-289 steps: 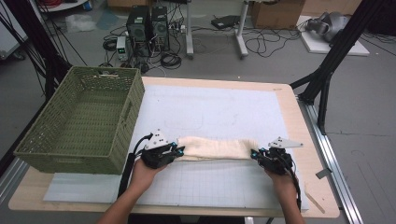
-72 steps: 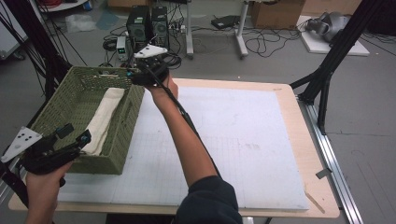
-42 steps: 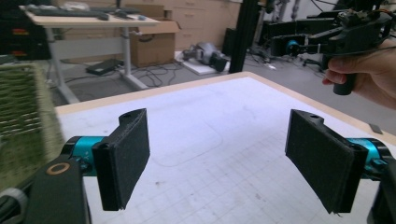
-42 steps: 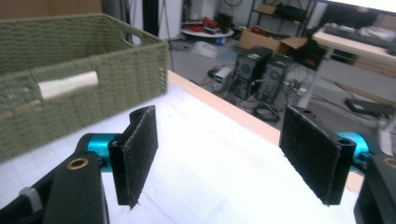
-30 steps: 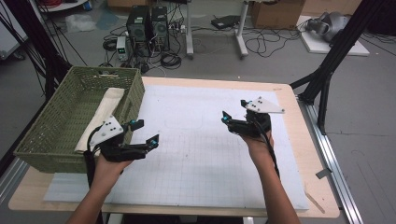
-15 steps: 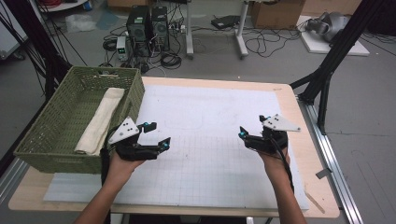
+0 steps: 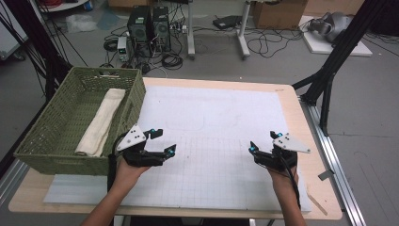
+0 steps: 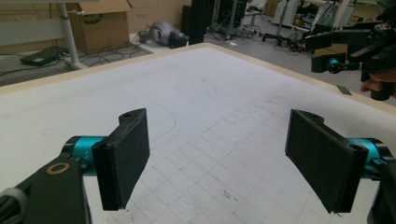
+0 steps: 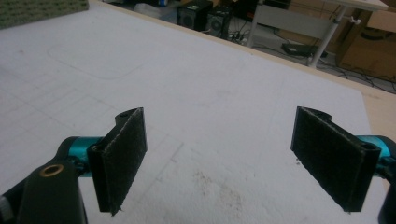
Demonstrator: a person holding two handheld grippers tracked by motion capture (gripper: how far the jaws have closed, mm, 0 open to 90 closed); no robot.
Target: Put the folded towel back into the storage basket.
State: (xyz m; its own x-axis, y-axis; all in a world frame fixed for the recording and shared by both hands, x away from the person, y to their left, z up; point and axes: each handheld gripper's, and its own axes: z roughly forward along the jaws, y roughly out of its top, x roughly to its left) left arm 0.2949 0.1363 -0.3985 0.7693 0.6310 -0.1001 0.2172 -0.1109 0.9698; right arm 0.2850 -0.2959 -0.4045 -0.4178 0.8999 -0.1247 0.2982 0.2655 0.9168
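Your left gripper (image 7: 159, 142) hovers at 7 o'clock on the mat (image 7: 211, 122), jaws spread wide and holding nothing, wrist level, pointing toward 2 o'clock. Your right gripper (image 7: 263, 143) hangs at 5 o'clock, likewise released and level. Both look parked because the work seems done: the towel (image 7: 101, 121) lies lengthwise in the basket (image 7: 51, 155) at 10 o'clock.

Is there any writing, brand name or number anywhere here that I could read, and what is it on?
No readable text anywhere.
White mat: printed grid lines and a rounded outline, no legible numbers.
Green basket, rolled towel: no label.
Left gripper, right gripper: no visible markings.
Cardboard boxes and computers: too blurred to read.
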